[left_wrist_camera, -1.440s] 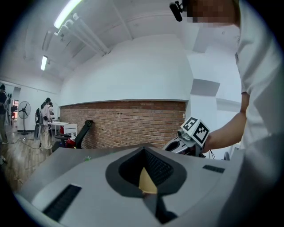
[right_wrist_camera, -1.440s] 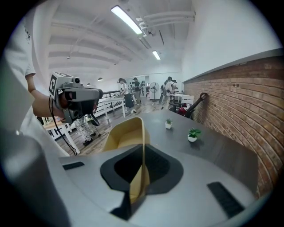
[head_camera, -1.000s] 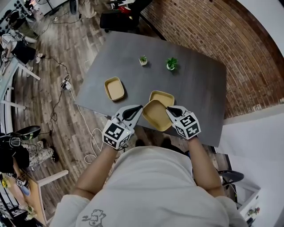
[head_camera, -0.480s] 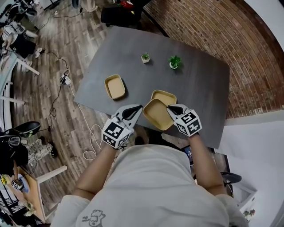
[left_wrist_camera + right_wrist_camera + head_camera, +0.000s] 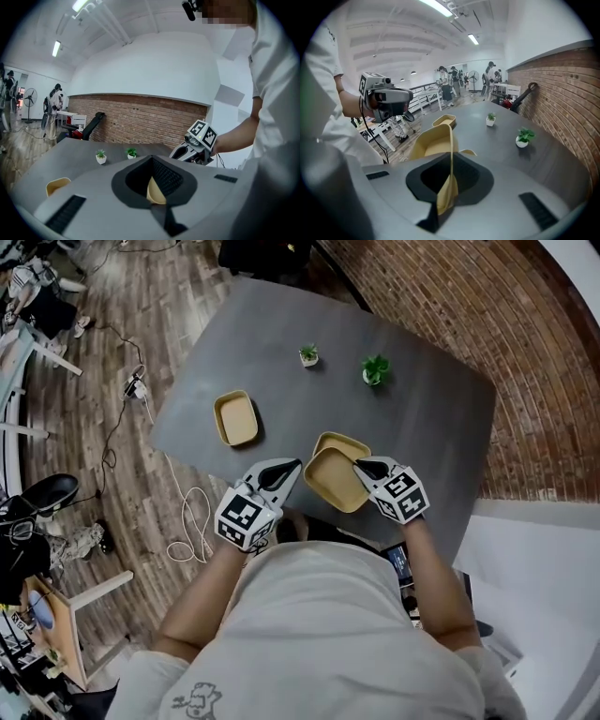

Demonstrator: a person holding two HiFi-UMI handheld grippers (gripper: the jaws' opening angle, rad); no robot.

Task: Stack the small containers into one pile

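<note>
Far left: lone tan oblong fibre container (image 5: 235,418) sits on grey bench (image 5: 431,427), untouched, well apart from others. My left tool (image 5: 293,465) still pinches left rim of held tan container (image 5: 333,482). It hangs as before, over near edge of resting tan container (image 5: 345,442). My right tool (image 5: 360,464) stays clamped on right rim. Little changed: nesting not yet done, so I judge the next step is lowering it in.

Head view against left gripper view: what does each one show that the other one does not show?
Only the head view: a second container on the table behind the held container, and a white cable on the floor. Only the left gripper view: ceiling lights and a standing fan. Both: the right gripper, two small plants, the lone container.
</note>
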